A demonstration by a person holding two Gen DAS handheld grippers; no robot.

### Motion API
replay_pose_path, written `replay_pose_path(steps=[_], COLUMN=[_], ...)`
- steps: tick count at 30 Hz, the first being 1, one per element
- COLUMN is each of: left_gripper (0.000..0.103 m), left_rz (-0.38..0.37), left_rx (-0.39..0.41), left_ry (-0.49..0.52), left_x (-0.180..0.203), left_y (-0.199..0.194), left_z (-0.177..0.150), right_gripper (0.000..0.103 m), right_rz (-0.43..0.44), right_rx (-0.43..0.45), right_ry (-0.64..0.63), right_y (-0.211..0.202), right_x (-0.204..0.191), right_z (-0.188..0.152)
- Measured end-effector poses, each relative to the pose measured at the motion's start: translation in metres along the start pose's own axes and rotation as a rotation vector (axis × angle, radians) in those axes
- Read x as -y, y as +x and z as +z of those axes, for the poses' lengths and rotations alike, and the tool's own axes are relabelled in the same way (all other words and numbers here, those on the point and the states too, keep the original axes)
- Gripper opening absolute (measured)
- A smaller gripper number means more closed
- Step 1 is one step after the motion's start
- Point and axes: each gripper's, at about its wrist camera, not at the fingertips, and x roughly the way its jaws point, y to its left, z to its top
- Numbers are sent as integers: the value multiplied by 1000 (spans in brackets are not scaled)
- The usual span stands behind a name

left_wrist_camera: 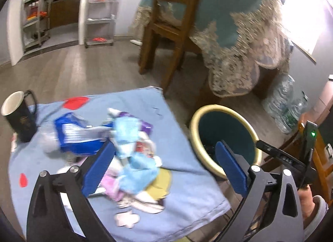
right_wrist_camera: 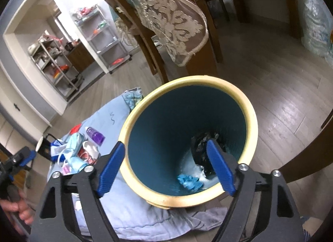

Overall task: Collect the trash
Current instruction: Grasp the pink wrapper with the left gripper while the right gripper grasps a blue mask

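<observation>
Blue fingers (left_wrist_camera: 100,167) spread wide on the left gripper (left_wrist_camera: 164,162) above the trash pile (left_wrist_camera: 127,148), holding nothing; right gripper (right_wrist_camera: 166,167) fingers apart, empty, over the bin (right_wrist_camera: 251,121).

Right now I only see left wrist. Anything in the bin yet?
Observer: Yes. A crumpled blue piece lies at the bottom of the bin.
Operator: Anything else down there?
Observer: A black bag, bunched up at the bottom behind the blue piece.
Operator: Is the right gripper holding anything?
Observer: No. The right gripper is open and empty, pointed into the bin's mouth.
</observation>
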Motion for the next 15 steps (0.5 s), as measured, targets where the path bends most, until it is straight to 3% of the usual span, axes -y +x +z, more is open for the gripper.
replay_pose_path(steps=[3,11,15], left_gripper=[97,97,97], left_rz=[40,135,171], left_rx=[10,27,5], left_ry=[-29,-89,-167], left_x=[-24,-71,-96], left_y=[-12,-21,-19], left_z=[-2,-11,-20], right_gripper=[91,92,92], right_rz=[-7,-11,27], right_rx=[9,-3,-28], right_ry=[-41,-125,-143], right_y=[-2,-1,0], right_x=[-8,-27,-35], right_z=[-1,-7,-11])
